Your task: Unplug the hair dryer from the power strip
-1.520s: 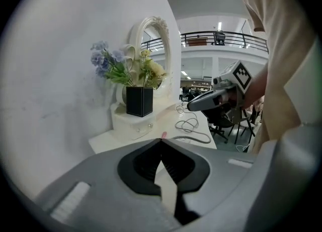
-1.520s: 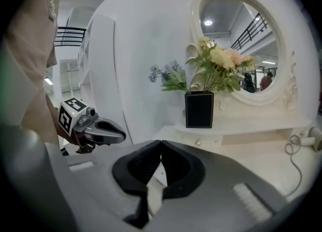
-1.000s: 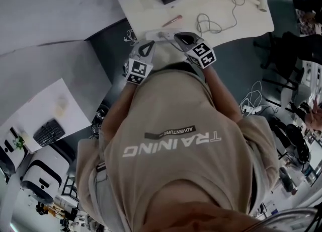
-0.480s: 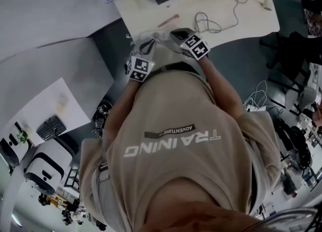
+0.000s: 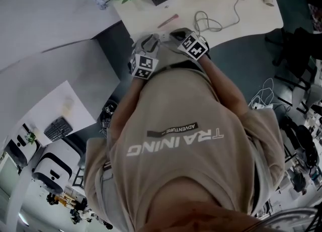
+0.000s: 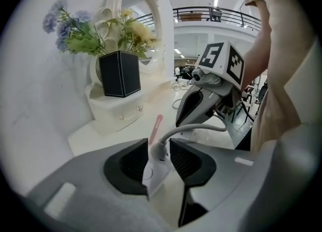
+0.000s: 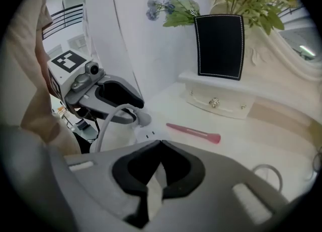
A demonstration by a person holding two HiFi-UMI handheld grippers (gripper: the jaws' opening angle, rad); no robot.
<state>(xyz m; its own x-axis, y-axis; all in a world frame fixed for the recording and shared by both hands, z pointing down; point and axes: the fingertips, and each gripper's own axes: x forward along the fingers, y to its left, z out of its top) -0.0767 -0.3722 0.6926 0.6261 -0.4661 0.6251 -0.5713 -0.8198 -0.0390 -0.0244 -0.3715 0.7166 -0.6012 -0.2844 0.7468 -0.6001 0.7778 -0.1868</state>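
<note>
Flanking the upright plug at lower centre, the left gripper jaws are being opened; the right gripper is seen closed.

White vanity table with ornate oval mirror, pale wall, dark floor, railed mezzanine beyond.

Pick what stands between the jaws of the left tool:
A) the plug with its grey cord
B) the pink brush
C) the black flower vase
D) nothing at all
A: in the left gripper view the left tool has its jaws opening, with the plug and its grey cord between them, standing on the power strip.
</note>
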